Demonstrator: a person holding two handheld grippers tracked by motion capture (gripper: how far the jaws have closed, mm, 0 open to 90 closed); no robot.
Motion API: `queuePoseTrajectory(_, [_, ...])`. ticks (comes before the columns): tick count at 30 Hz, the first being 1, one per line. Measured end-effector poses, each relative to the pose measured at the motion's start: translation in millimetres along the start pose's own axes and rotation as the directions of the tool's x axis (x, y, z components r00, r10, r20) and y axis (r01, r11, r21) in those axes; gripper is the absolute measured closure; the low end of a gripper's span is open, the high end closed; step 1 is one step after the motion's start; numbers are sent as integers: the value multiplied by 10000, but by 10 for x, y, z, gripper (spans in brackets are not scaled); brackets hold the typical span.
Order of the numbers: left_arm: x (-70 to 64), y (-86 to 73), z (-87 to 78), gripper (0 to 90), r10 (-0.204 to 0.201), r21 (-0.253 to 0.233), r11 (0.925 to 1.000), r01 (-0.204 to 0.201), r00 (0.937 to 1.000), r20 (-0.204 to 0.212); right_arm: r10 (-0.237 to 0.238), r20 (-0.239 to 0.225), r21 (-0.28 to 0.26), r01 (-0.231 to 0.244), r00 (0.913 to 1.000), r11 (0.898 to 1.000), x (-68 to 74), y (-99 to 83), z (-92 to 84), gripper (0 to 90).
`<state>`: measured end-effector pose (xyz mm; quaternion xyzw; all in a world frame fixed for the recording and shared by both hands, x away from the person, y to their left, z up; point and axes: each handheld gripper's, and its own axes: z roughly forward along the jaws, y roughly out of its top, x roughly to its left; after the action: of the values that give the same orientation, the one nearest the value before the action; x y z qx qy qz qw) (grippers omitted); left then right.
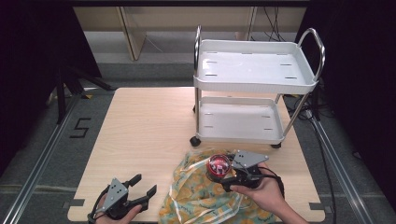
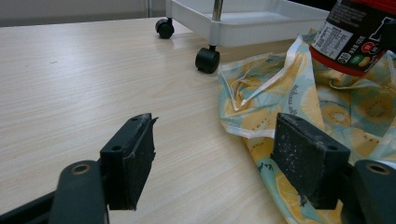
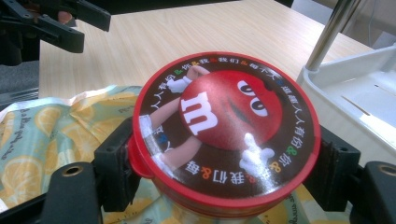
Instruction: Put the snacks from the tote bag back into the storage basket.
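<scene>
Risk: the candy jar (image 1: 218,167), at 5 o'clock on the table (image 1: 140,135) above the fruit-print bag (image 1: 196,196), may slip, because the jaws pinch only its smooth round lid. The right gripper (image 1: 233,173) is clamped on it. The left gripper (image 1: 140,192), at 7 o'clock, stands wide apart, empty.

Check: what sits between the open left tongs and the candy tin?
Only bare tabletop, then the rumpled fruit-print bag, seen in the high view. The right tongs hold the candy tin above that bag.
</scene>
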<state>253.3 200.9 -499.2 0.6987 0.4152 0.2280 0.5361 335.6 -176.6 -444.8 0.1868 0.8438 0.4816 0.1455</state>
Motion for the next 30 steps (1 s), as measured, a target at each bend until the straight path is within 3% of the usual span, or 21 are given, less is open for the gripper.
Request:
queuePoseTrajectory(25, [6, 0, 1, 289, 18, -4, 10000, -18, 10000, 28, 148, 90, -170, -146, 9998, 9997, -46, 48, -2, 262])
queuePoseTrajectory(29, [5, 0, 1, 288, 11, -20, 10000, -11, 10000, 28, -166, 221, -286, 173, 9996, 9994, -66, 69, -10, 262])
queuePoseTrajectory(30, [5, 0, 1, 289, 9, -20, 10000, -9, 10000, 30, 106, 134, -204, -104, 9999, 9997, -54, 74, -16, 262])
